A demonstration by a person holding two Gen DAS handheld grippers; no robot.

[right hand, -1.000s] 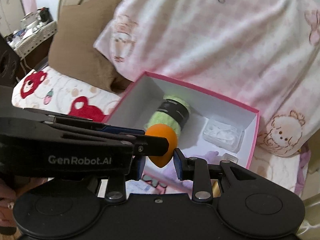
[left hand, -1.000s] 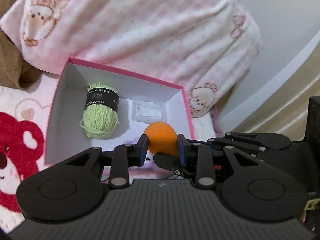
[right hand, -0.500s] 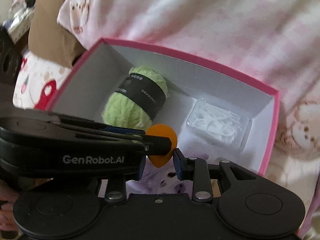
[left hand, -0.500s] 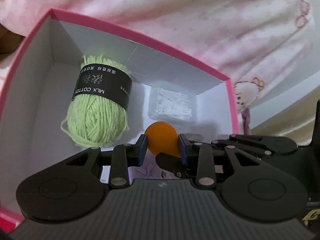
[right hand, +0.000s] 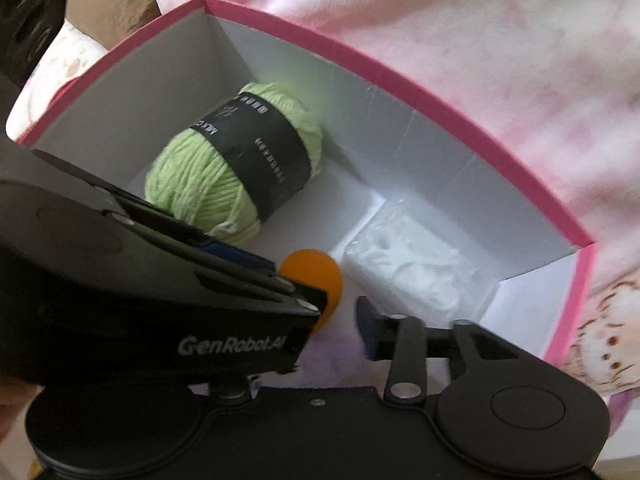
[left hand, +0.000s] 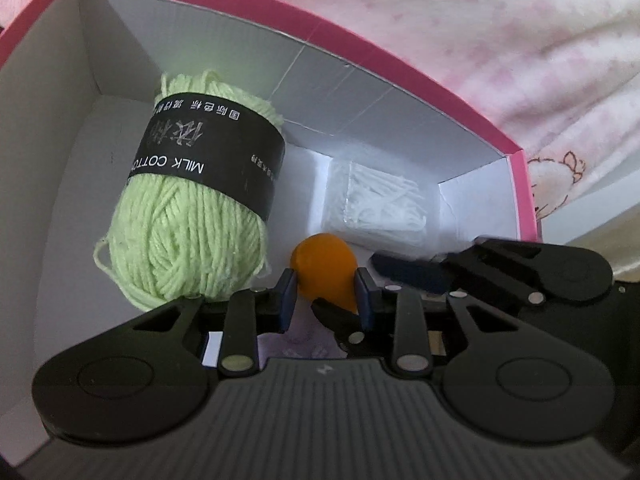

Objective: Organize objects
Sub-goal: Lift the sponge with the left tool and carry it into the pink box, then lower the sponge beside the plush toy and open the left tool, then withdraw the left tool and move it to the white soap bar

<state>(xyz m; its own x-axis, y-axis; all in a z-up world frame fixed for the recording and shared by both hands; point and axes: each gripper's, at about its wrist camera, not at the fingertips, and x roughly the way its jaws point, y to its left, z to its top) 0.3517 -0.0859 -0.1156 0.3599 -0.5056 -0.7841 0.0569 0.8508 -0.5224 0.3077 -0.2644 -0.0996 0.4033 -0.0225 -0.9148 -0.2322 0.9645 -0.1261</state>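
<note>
My left gripper (left hand: 325, 294) is shut on an orange egg-shaped sponge (left hand: 325, 266) and holds it inside a pink-rimmed white box (left hand: 400, 64). The sponge (right hand: 316, 276) also shows in the right wrist view, pinched by the left gripper's fingers (right hand: 296, 294). My right gripper (right hand: 340, 320) is just beside it, jaws a little apart, not touching the sponge. A green yarn ball (left hand: 192, 216) with a black label lies in the box to the left. A clear bag of white swabs (left hand: 380, 204) lies at the back right.
The box (right hand: 440, 96) rests on bedding. A pink printed quilt (left hand: 480, 20) is bunched up right behind it. A brown pillow (right hand: 104, 0) lies at the far left. A purple printed item (left hand: 304, 346) lies on the box floor under the grippers.
Both grippers moved forward and down into the box with the sponge. The right gripper's jaws have widened and stand apart from the sponge.
</note>
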